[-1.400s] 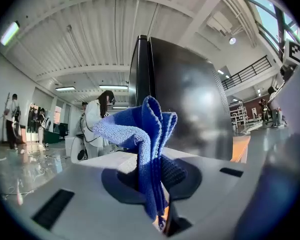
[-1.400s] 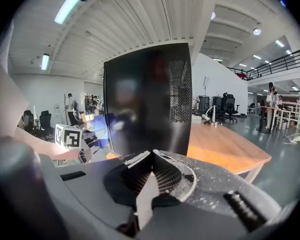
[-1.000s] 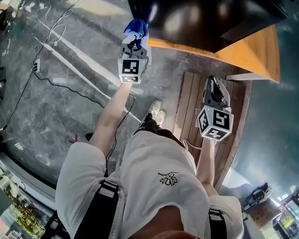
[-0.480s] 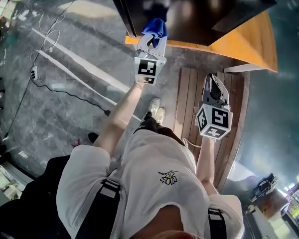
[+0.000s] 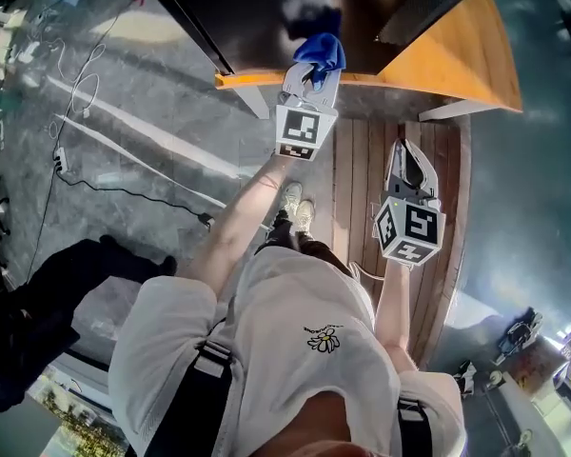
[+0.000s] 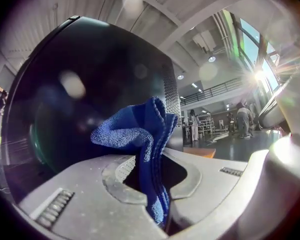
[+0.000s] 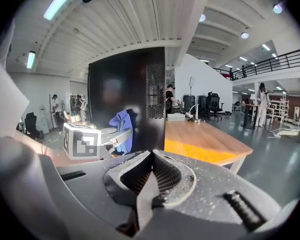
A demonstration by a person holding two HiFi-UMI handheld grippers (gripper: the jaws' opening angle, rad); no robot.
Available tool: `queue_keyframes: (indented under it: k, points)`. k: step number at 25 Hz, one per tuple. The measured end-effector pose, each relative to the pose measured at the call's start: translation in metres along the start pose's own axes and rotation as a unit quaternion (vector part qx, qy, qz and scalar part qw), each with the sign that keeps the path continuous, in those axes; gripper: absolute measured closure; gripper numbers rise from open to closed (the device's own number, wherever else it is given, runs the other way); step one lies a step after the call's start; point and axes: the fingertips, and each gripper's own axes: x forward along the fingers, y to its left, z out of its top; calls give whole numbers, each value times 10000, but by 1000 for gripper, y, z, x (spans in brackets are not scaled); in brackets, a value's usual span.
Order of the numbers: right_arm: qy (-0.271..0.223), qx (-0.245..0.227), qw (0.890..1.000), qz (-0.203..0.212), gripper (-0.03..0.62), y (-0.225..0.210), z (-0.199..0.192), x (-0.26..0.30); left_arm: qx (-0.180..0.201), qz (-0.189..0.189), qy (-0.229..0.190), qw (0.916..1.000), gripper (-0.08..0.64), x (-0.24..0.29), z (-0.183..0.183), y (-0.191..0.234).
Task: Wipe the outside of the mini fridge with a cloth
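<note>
My left tool point(image 5: 309, 82) grips a bunched blue cloth point(image 5: 321, 53) right at the side of the black mini fridge point(image 5: 295, 8), which stands on the wooden surface point(image 5: 457, 69). My right tool point(image 5: 406, 160) hangs low, jaws together, empty. I should press the cloth flat and sweep in overlapping strokes

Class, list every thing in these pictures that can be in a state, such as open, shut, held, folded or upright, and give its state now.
left gripper: shut on the blue cloth, raised to the mini fridge.
right gripper: shut, nothing between its jaws, held low.
blue cloth: bunched, pinched between the left jaws, at the fridge's dark side.
mini fridge: upright on the wooden table.
</note>
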Motion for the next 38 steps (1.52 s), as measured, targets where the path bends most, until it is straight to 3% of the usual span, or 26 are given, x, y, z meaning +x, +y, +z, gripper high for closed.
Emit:
queue_keyframes:
  k: [13,24,32,35,38]
  points:
    - [92,271,9980,-559,583,-46,-13,-16,63,-979,41,9952,505,56,4,-84]
    - [95,333,9959,-833,583,-62,-11,-22,-51,-1351,40,9908,505,79,1,-120]
    - [42,302,9977,-607,583,-53,-10,-19,-254,-964,-104,9950,505,28,8,-102]
    - [4,209,9992,-348,583,-34,-7,-12,-194,-584,-154,9980,505,-1,6,-68]
    - [27,116,9999,-87,583,-11,-10,-4,-380,22,-391,9985,505,-29,0,-19]
